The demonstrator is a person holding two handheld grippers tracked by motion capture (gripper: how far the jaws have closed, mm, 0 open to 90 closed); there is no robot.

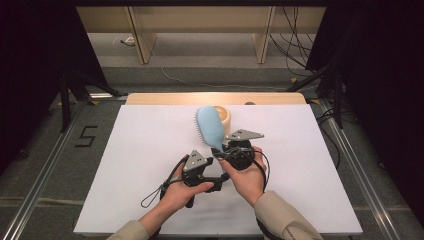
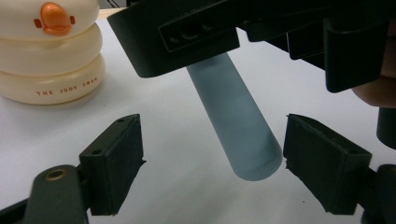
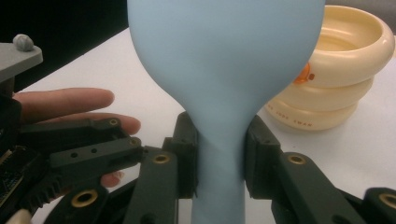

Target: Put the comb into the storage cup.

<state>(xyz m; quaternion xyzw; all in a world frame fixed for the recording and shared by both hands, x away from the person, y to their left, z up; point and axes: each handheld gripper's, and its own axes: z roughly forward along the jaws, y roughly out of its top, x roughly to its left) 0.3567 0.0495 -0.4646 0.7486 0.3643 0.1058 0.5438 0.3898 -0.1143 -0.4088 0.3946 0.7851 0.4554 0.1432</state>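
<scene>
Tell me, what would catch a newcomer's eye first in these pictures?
Probably the light blue hairbrush, held up over the middle of the white table with its handle clamped in the right gripper. Just behind it stands a cream ringed container with an orange duck bill on its side. The left gripper has its jaws spread on either side of the handle's end, not touching it.

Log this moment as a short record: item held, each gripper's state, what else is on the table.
item: blue hairbrush
right gripper: jaws shut on the brush neck, head raised
left gripper: jaws open on either side of the handle end, not touching it
other: cream ringed cup with an orange duck mark, behind the brush
surface: white table
</scene>
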